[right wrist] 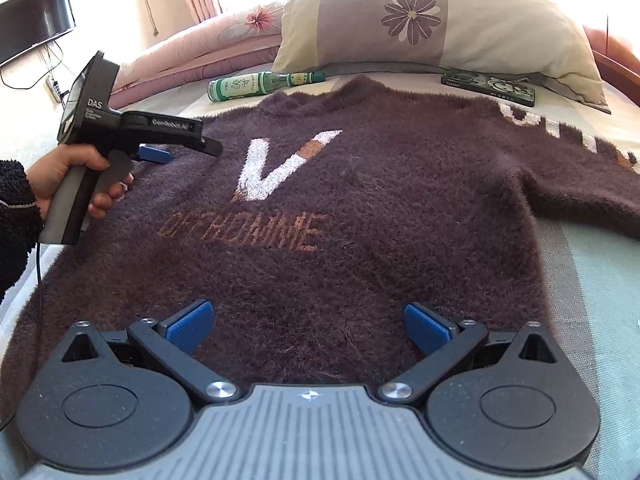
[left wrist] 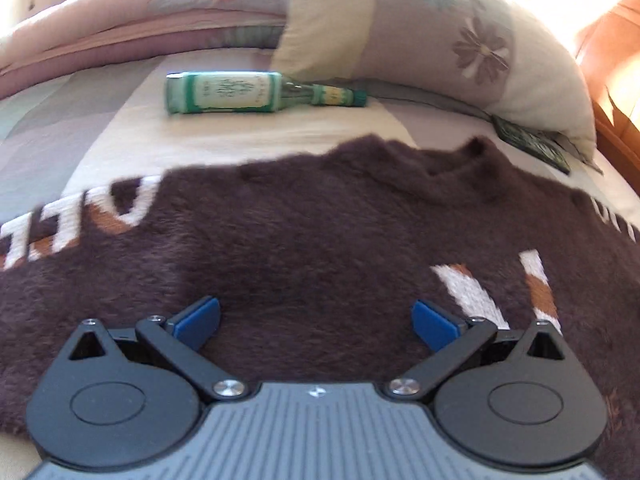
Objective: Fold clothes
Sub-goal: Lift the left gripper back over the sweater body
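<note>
Brown sweater [right wrist: 340,208] lies flat across the bed [right wrist: 592,280], collar toward the pillow [right wrist: 440,16] at the head edge – bare sheet along the right edge. Both grippers spread wide, holding nothing: right gripper [right wrist: 310,326], left gripper [left wrist: 316,320] over the sweater. Only right view shows the hand [right wrist: 68,172] and phone [right wrist: 490,84]; bottle [left wrist: 256,92] beside the collar

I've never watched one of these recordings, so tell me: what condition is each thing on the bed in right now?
sweater: spread flat, unfolded
left gripper: fingers open, empty, over the sweater
right gripper: fingers open, empty
bottle: lying on its side
pillow: propped behind the sweater
</note>
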Motion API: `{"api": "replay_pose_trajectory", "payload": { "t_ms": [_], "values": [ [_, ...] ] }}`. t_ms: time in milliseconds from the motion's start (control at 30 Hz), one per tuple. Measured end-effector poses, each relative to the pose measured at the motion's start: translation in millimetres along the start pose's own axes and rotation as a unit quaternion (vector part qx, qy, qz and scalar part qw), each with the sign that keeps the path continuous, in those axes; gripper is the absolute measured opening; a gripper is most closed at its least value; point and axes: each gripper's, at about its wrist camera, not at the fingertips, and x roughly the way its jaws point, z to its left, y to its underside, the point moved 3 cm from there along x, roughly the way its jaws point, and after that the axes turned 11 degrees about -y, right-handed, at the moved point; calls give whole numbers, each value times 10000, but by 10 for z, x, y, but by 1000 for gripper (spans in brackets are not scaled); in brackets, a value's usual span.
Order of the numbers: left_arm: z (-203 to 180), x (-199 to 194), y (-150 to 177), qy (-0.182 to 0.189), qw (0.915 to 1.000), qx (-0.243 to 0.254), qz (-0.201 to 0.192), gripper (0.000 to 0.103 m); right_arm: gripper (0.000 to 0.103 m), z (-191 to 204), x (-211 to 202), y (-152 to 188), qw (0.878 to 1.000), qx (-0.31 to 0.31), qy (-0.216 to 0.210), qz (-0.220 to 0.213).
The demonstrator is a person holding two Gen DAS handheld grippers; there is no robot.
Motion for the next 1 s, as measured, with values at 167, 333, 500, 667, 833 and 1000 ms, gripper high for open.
{"api": "replay_pose_trajectory", "payload": {
  "t_ms": [167, 333, 500, 667, 833, 1000],
  "values": [
    [-48, -15, -262, 152, 9994, -311, -50, 102, 103, 82, -8, 43, 9995, -248, 128, 118],
    [-320, 419, -400, 48, 9997, -158, 156, 102, 103, 88, -17, 47, 9994, -286, 122, 157],
    [-191, 723, -601, -610, 9976, -314, -75, 102, 103, 56, -23, 41, 9996, -225, 50, 147],
    [-111, 477, -673, -503, 9952, -833, 114, 102, 103, 21, -20, 30, 9998, -159, 14, 109],
    [-127, -202, -547, -247, 9981, -568, -46, 102, 103, -13, -18, 19, 9999, -92, -22, 71],
    [-136, -844, -203, 239, 9989, -326, -221, 102, 103, -49, -18, -2, 10000, 16, -70, -16]
  ]
}}
